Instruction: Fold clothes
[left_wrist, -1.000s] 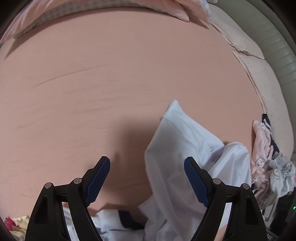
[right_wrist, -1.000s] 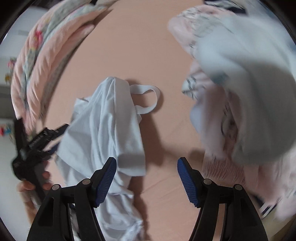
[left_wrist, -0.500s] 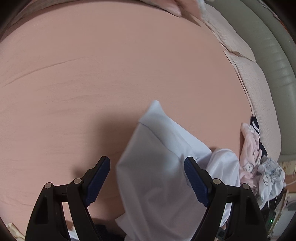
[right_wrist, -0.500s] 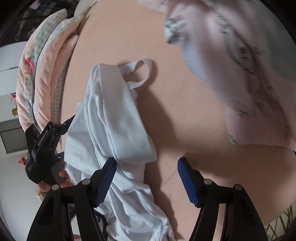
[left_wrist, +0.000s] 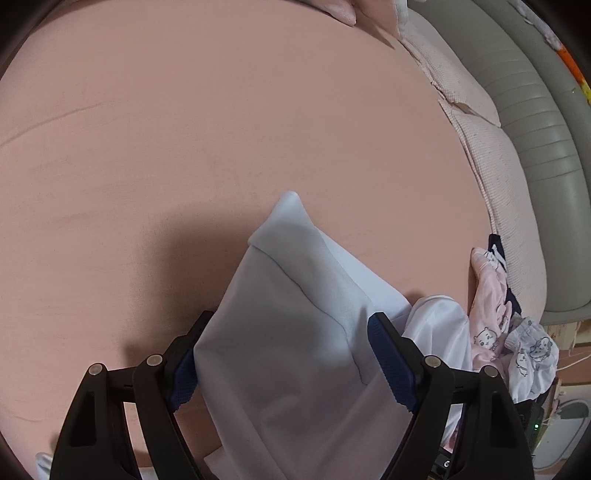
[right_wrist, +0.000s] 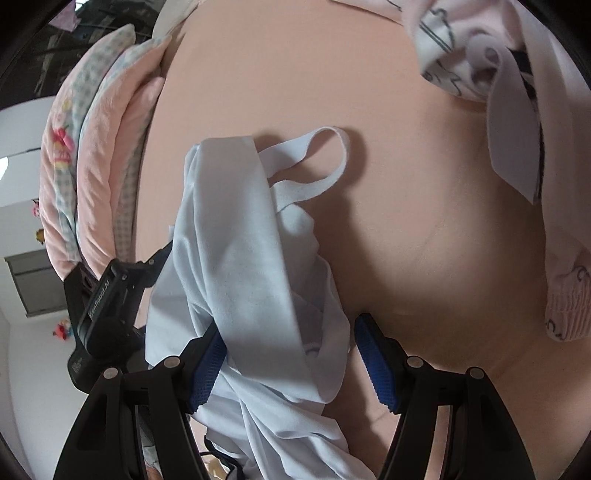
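Beyond the pale blue garment (left_wrist: 295, 332), the pink sheet (left_wrist: 184, 147) is left bare. Its right is blocked by a clothes pile (left_wrist: 509, 332); its left by pillows (right_wrist: 99, 166).

One bit of lettering showed, and only in the right wrist view: white print ran along the black body of the left gripper (right_wrist: 110, 295), reading something like "GenRobot.AI", though the first letters were too small to be sure of. A second small white mark sat lower on that body, too tiny to read. Nothing readable showed in the left wrist view.
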